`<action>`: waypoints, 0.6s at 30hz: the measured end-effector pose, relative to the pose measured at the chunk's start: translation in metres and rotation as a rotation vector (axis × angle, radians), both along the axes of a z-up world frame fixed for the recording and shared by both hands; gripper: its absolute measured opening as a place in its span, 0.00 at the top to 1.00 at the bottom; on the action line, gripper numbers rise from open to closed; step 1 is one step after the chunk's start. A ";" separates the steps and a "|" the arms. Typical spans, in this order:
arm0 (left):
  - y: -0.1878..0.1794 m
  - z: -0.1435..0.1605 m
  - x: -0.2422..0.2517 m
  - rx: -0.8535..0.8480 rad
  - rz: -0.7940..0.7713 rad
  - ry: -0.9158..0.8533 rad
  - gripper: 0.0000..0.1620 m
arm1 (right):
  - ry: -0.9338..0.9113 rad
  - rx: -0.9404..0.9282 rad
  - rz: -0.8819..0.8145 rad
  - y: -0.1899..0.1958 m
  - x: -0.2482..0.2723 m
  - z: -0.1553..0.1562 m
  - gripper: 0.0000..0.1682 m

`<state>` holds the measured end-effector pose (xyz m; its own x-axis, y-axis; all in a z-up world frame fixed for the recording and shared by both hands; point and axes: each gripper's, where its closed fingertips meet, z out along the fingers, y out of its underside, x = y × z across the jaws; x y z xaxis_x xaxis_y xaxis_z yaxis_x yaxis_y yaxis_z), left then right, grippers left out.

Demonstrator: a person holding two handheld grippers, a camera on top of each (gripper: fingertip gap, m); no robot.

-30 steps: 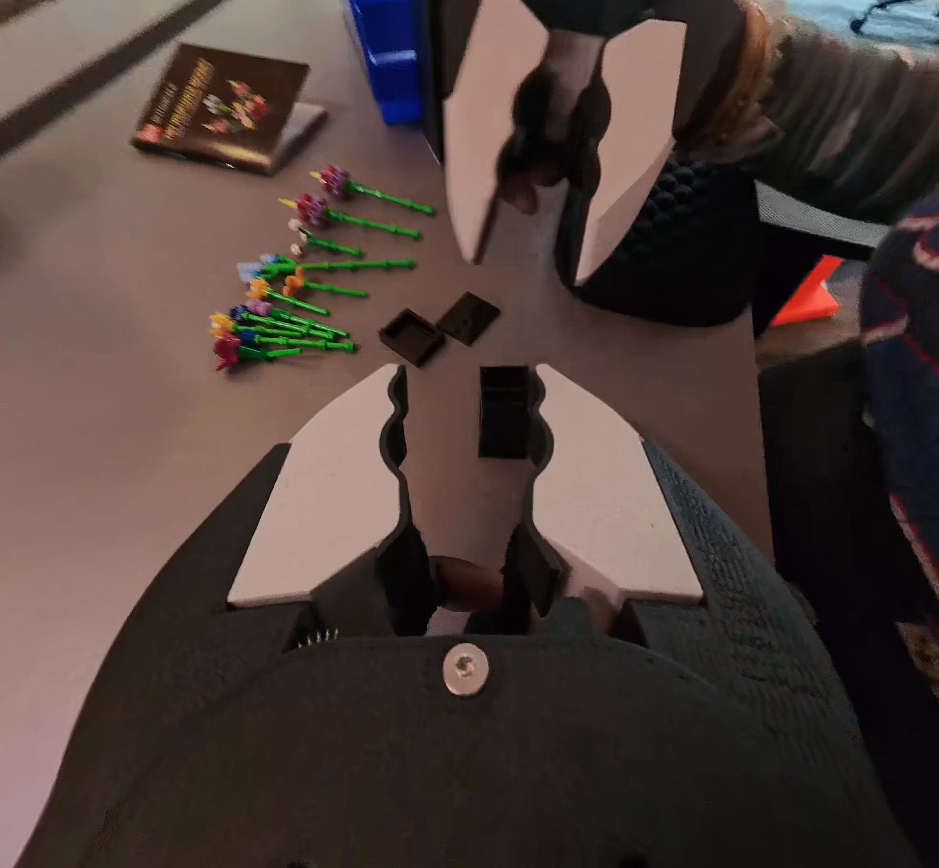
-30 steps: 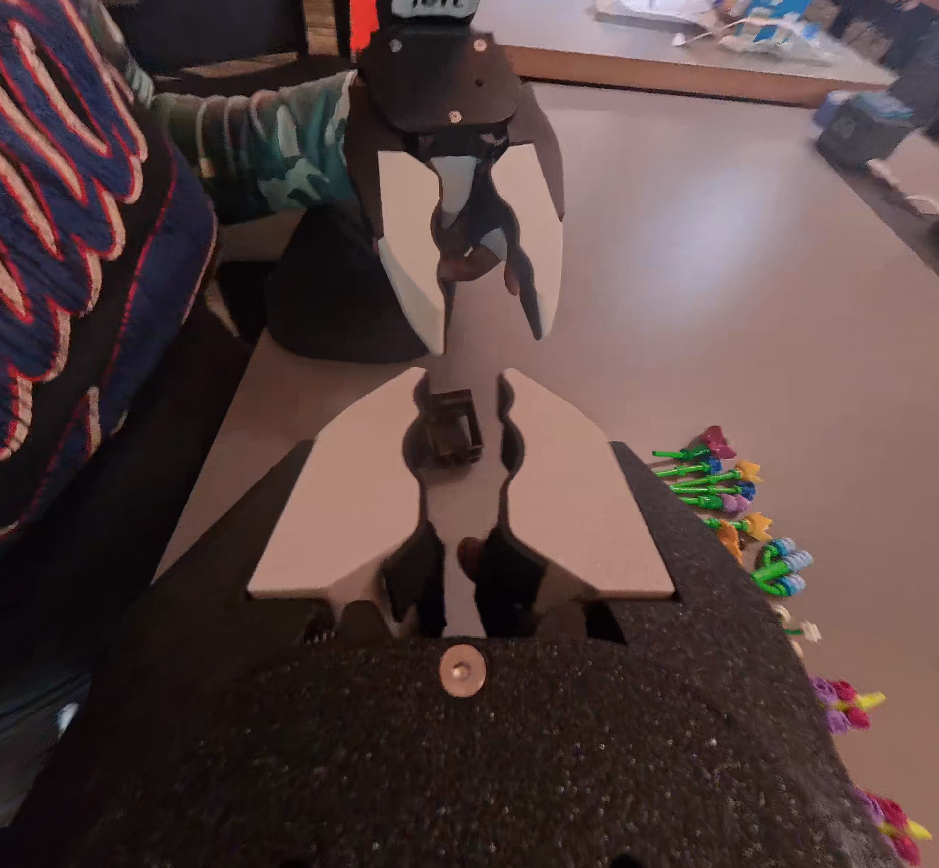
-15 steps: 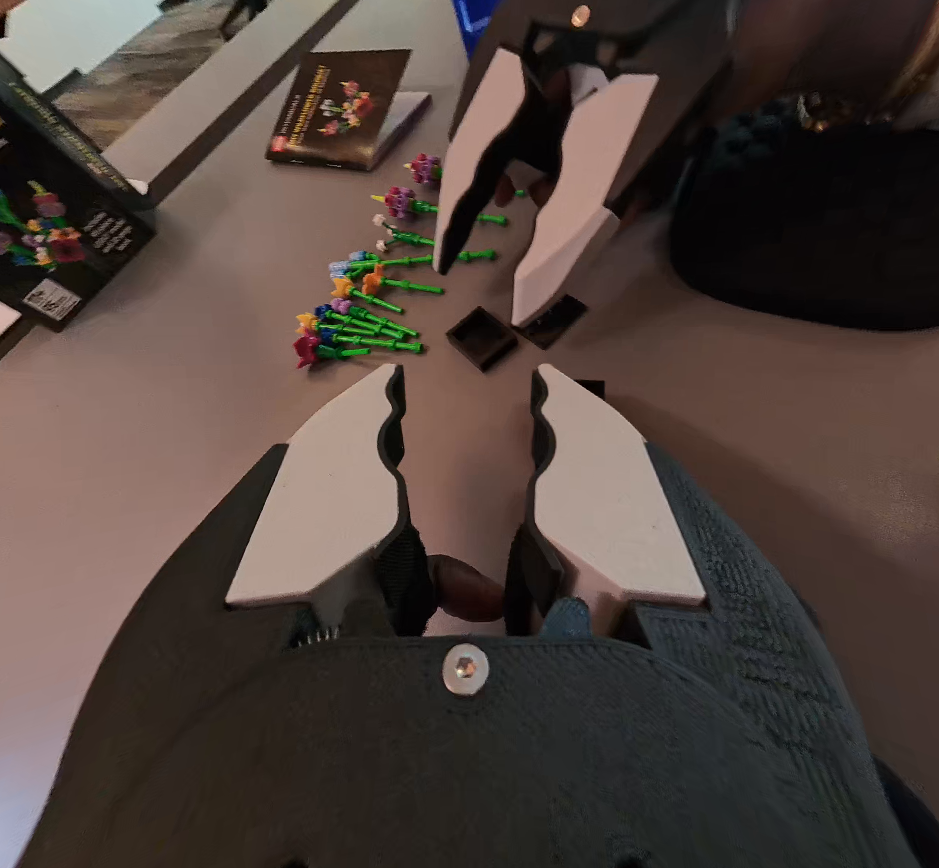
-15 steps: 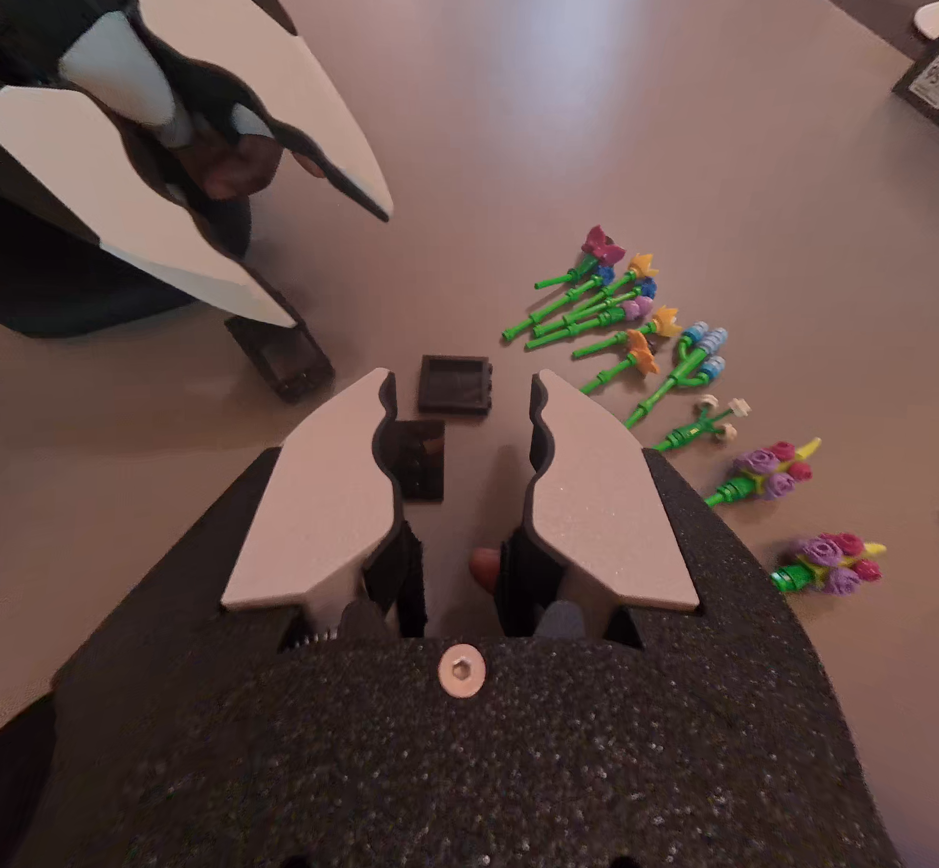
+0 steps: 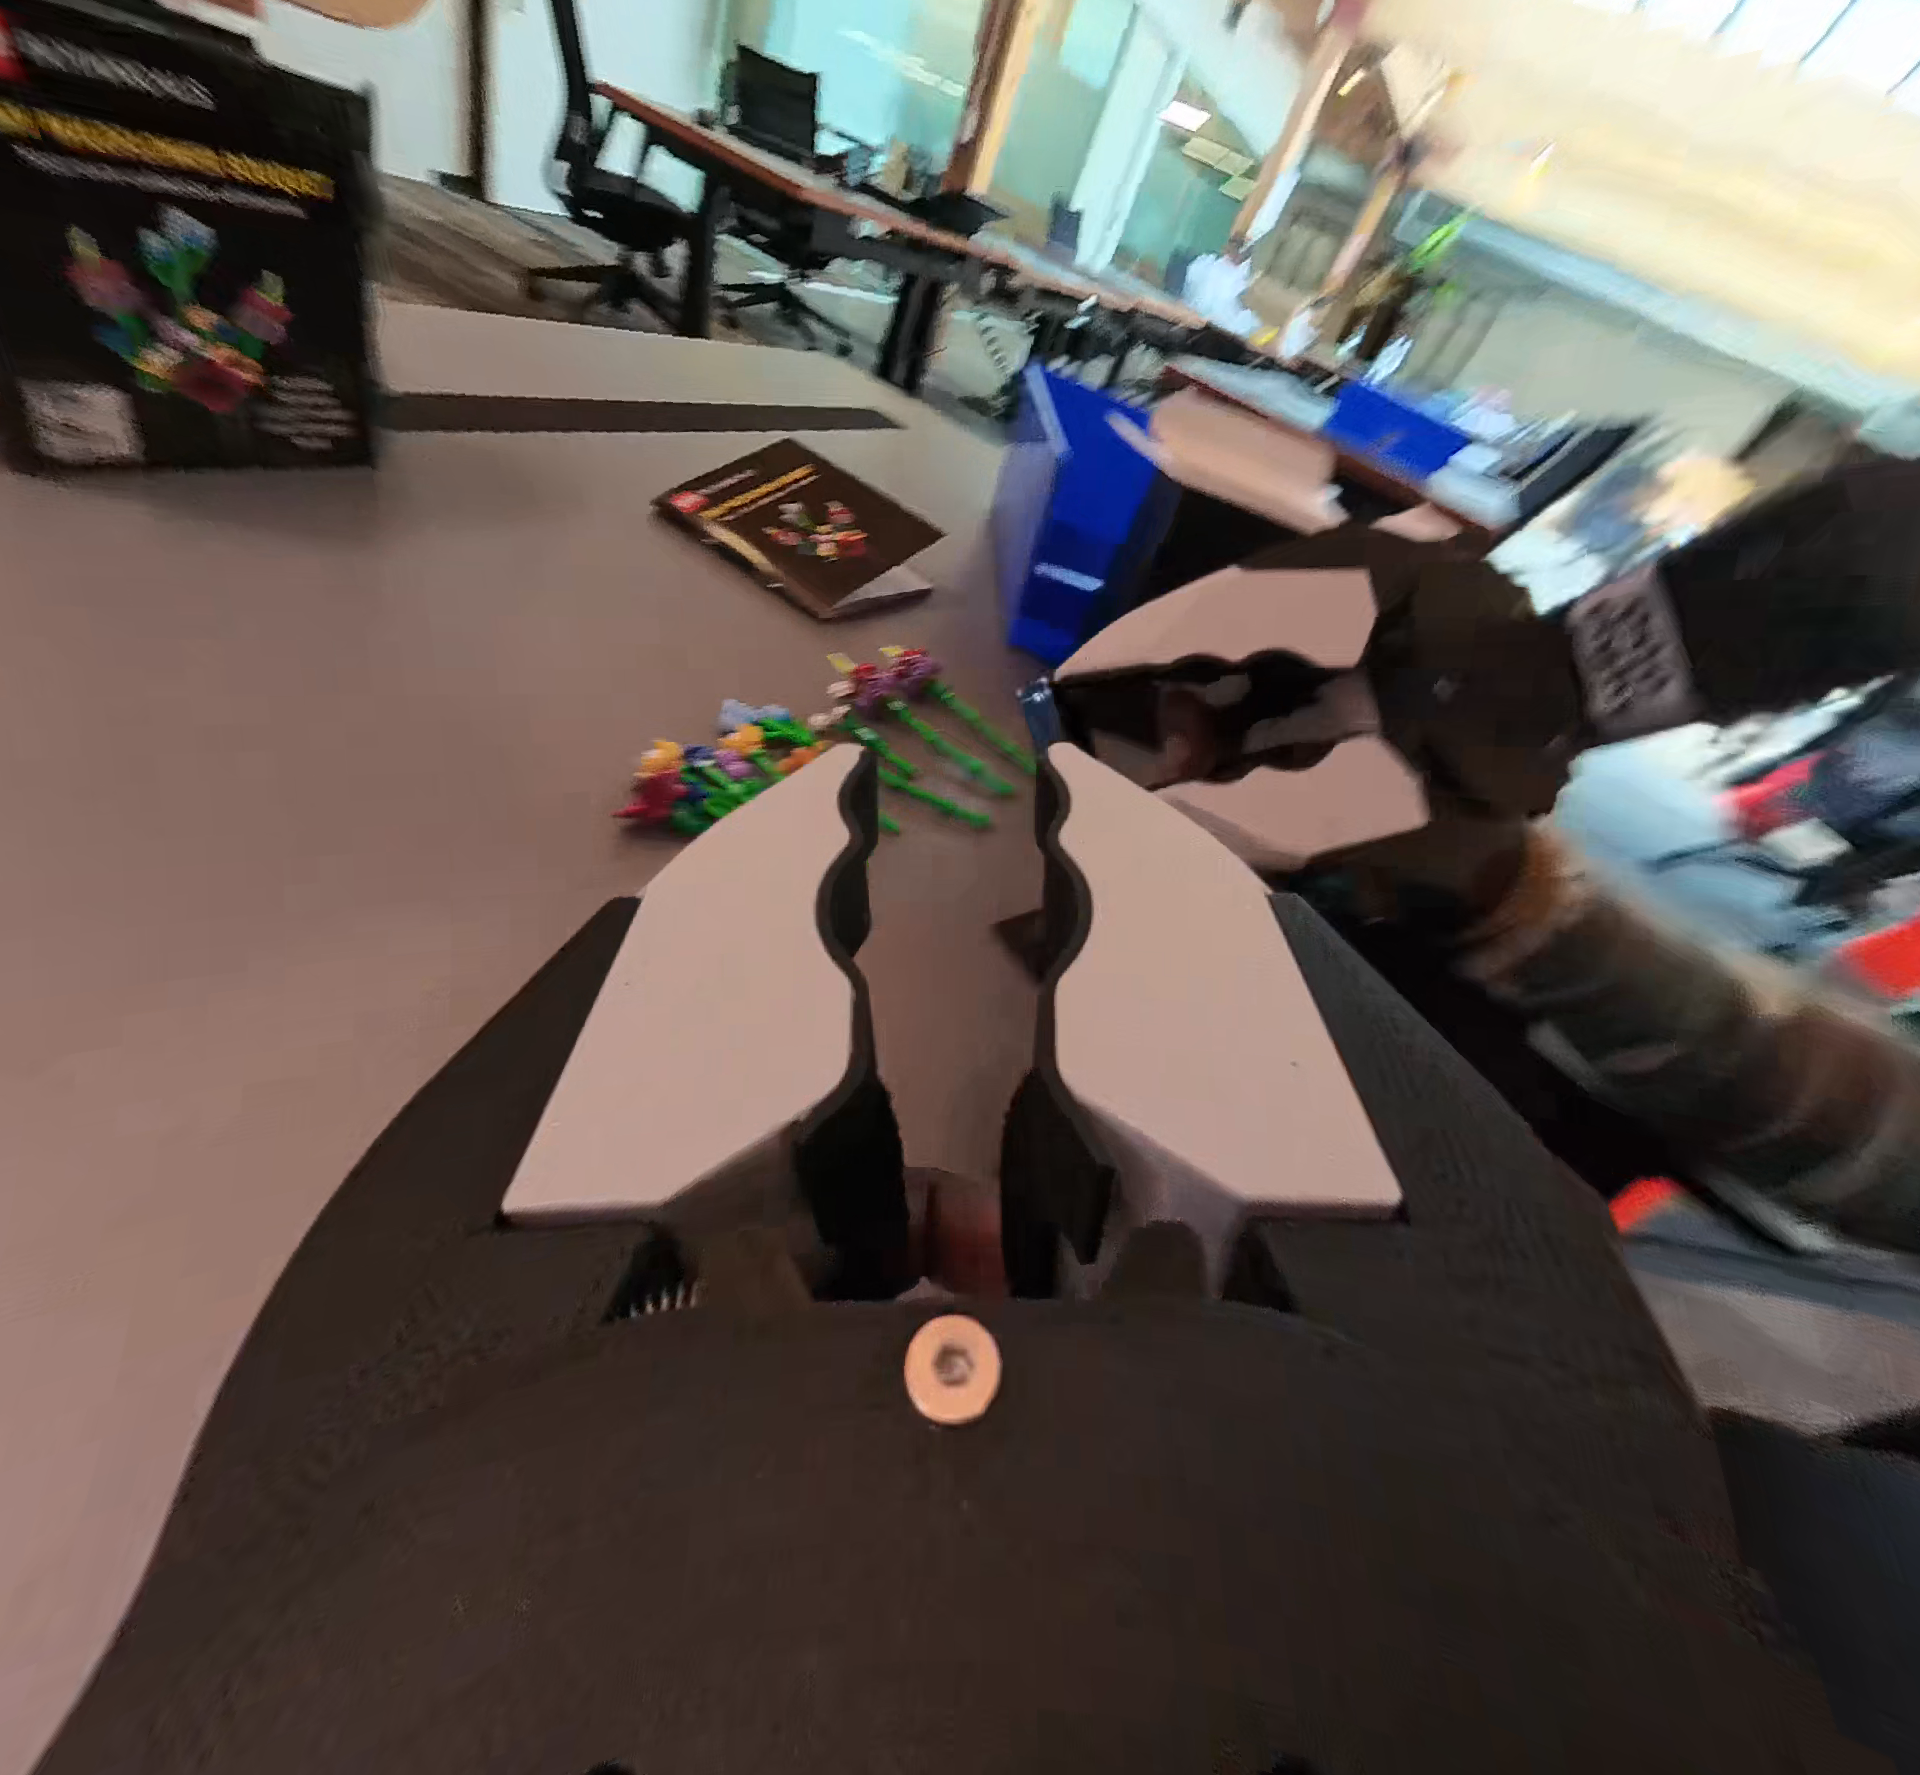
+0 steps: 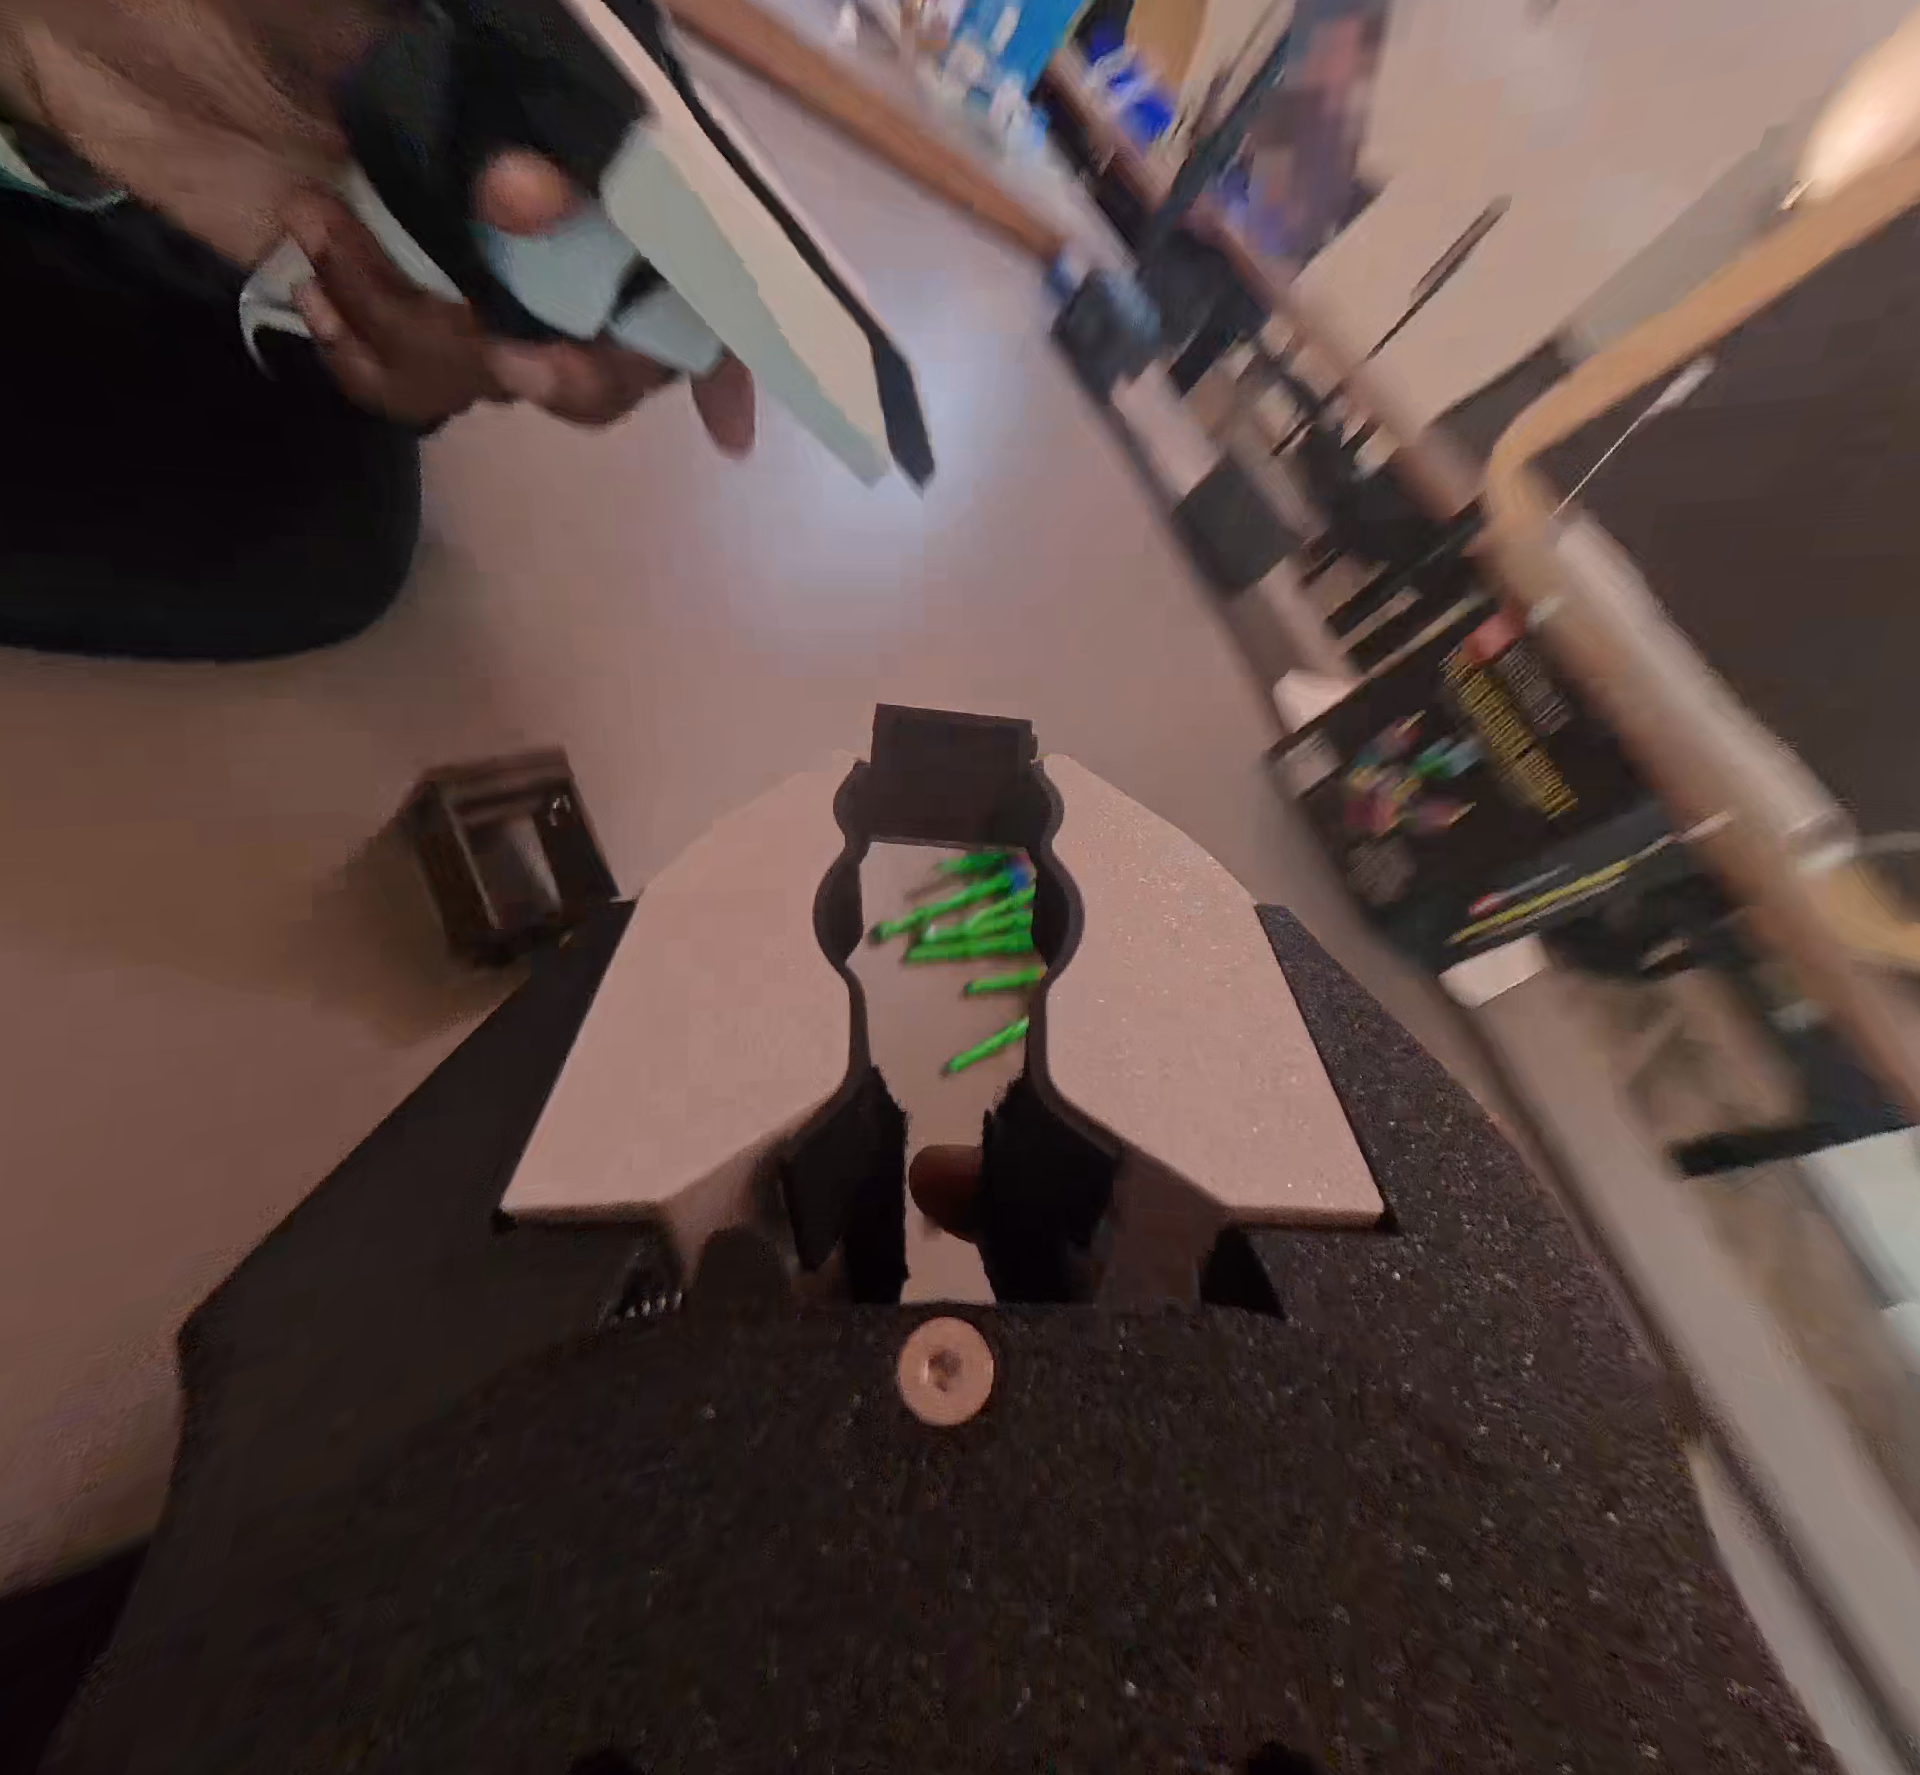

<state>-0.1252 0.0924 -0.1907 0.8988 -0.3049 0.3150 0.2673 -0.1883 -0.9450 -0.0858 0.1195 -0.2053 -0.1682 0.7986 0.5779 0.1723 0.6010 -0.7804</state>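
Note:
My right gripper (image 6: 951, 775) is shut on a small black square piece (image 6: 951, 754), held by its fingertips above the table. Green flower stems (image 6: 971, 915) show through the gap behind the piece. A black open box piece (image 6: 499, 852) sits on the table to its left. My left gripper (image 5: 956, 764) is open and empty, above the table near the toy flowers (image 5: 790, 759). A bit of a black piece (image 5: 1023, 936) peeks out beside its right finger. The right gripper also shows in the left wrist view (image 5: 1049, 717), and the left gripper in the right wrist view (image 6: 894, 458).
A grey table (image 5: 312, 686) holds a dark booklet (image 5: 800, 530) and a black box with flower pictures (image 5: 177, 271), which also shows in the right wrist view (image 6: 1434, 790). A blue bin (image 5: 1081, 520) stands past the table edge. A dark rounded object (image 6: 156, 530) lies at the left. Across from one pair of fingers to the other is roughly 6 cm.
My right gripper has shut on the black square piece and lifted it off the table. Both grippers have tilted up, so the room shows. The left jaws have narrowed a little.

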 end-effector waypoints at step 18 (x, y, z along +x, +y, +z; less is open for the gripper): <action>-0.002 -0.008 0.030 -0.057 -0.109 -0.053 0.83 | 0.164 0.471 0.022 -0.040 0.005 0.014 0.83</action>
